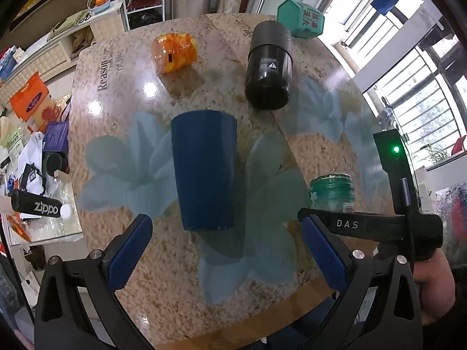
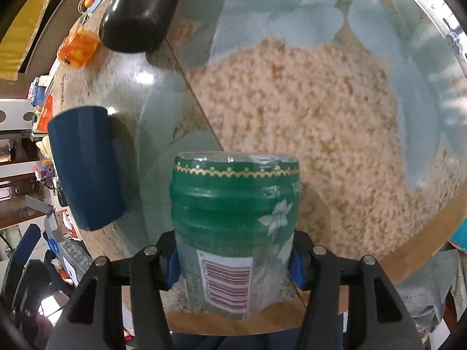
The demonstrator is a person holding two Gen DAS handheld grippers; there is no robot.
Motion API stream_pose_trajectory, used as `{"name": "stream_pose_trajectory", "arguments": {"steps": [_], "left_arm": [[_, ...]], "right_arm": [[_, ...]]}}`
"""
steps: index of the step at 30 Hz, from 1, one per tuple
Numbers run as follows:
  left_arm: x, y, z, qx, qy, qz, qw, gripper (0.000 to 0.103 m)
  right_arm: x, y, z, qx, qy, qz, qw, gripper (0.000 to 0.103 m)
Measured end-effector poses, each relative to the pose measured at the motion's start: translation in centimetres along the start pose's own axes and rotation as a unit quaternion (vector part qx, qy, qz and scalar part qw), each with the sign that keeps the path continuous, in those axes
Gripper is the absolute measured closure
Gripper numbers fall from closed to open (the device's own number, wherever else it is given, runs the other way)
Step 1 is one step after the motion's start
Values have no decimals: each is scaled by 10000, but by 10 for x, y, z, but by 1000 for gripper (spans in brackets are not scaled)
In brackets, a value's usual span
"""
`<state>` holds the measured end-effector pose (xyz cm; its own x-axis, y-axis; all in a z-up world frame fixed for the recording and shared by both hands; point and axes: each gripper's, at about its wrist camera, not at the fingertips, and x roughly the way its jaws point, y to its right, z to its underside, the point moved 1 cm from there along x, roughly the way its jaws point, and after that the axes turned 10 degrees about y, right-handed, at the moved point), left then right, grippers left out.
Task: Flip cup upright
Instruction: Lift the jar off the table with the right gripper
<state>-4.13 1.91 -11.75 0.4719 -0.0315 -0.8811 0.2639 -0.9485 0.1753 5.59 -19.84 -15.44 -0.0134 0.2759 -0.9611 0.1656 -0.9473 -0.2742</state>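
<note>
Cup (image 1: 204, 169), blue, sat mouth-down on the tabletop (image 1: 321, 151) directly ahead of the released left tongs (image 1: 227, 250), long axis vertical, while the right tongs (image 2: 235, 258) were clenched on a green jar (image 2: 236, 204).

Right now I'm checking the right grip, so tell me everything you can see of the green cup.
The green cup looks like clear ribbed plastic wrapped in a green label with a gold scalloped band, white flowers and a barcode. It stands on the table, apparently upside down. The right tool is shut on its lower part, one blue pad on each side. Nothing else touches it.
</note>
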Motion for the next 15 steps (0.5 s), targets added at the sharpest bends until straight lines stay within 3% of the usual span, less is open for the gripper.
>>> {"name": "stream_pose_trajectory", "arguments": {"steps": [7,9,11,15], "left_arm": [[0,-3,5,-20,-5,-84,10000,0],[0,-4,5,-23,8,-96,10000,0],[0,-4,6,-23,9,-114,9999,0],[0,-4,7,-18,8,-141,9999,0]], "right_arm": [[12,-32,-6,-225,131,197,9995,46],[16,-39,0,-257,151,241,9993,40],[20,-44,7,-285,206,290,9990,28],[18,-46,17,-360,237,327,9985,20]]}}
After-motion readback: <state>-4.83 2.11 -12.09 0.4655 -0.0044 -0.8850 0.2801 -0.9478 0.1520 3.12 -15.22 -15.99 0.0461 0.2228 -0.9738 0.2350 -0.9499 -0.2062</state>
